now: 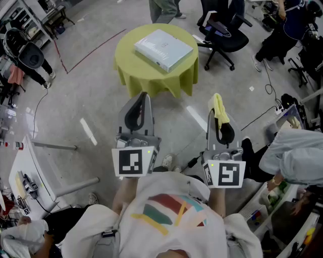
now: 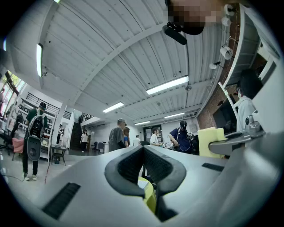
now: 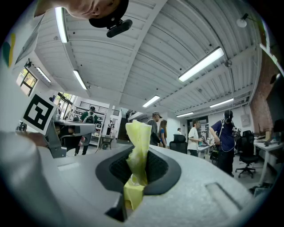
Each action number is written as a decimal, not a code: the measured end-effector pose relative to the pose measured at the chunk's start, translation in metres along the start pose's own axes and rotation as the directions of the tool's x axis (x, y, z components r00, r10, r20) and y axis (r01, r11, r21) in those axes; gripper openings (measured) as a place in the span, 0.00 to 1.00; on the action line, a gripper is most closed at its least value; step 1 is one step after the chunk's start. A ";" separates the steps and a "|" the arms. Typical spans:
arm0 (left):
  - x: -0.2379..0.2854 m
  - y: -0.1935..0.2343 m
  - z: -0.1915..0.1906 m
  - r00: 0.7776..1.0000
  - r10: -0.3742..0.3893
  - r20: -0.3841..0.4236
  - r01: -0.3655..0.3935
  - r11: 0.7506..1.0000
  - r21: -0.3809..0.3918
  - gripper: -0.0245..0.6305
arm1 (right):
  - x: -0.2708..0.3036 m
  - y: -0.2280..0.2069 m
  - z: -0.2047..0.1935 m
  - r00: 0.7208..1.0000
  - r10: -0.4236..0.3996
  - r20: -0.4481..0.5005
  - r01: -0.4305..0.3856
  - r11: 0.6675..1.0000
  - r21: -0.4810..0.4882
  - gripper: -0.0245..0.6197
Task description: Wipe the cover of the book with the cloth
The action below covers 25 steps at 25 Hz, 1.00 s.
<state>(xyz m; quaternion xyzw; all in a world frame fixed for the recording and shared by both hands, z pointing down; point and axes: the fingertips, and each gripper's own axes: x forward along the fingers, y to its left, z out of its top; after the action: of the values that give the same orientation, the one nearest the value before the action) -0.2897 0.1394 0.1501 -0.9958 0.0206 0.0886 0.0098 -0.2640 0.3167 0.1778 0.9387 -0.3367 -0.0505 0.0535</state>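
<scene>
A pale blue-white book (image 1: 164, 49) lies flat on a small round table (image 1: 132, 75) draped in yellow-green, ahead of me across bare floor. Both grippers are held close to my chest, well short of the table. My left gripper (image 1: 144, 97) is shut with nothing between its jaws; in the left gripper view its black pads (image 2: 133, 166) meet at the tip (image 2: 142, 150). My right gripper (image 1: 214, 112) is shut on a yellow cloth (image 1: 220, 110). In the right gripper view the cloth (image 3: 138, 146) sticks up from between the pinched jaws (image 3: 138, 165).
A black office chair (image 1: 224, 33) stands right of the table. Someone stands just behind the table (image 1: 164, 9), and another person sits at my right (image 1: 298, 156). Shelving and a white bench (image 1: 20, 166) line the left. Cables cross the floor (image 1: 262, 116).
</scene>
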 end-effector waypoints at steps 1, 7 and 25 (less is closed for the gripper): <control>0.000 0.001 -0.001 1.000 0.000 -0.001 0.000 1.000 0.001 0.06 | 0.001 0.001 0.000 1.000 -0.001 0.000 0.001 1.000 -0.001 0.08; 0.004 0.008 -0.005 1.000 0.006 -0.001 -0.006 1.000 -0.004 0.06 | 0.006 0.002 -0.005 1.000 0.007 -0.010 -0.006 1.000 0.030 0.08; 0.029 0.075 -0.018 1.000 -0.009 0.014 0.010 0.998 -0.070 0.06 | 0.044 0.032 -0.014 0.998 -0.046 -0.036 0.048 0.996 0.074 0.08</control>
<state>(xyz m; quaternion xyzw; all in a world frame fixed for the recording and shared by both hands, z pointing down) -0.2615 0.0625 0.1616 -0.9950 0.0129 0.0963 -0.0246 -0.2482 0.2648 0.1931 0.9484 -0.3153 -0.0229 0.0229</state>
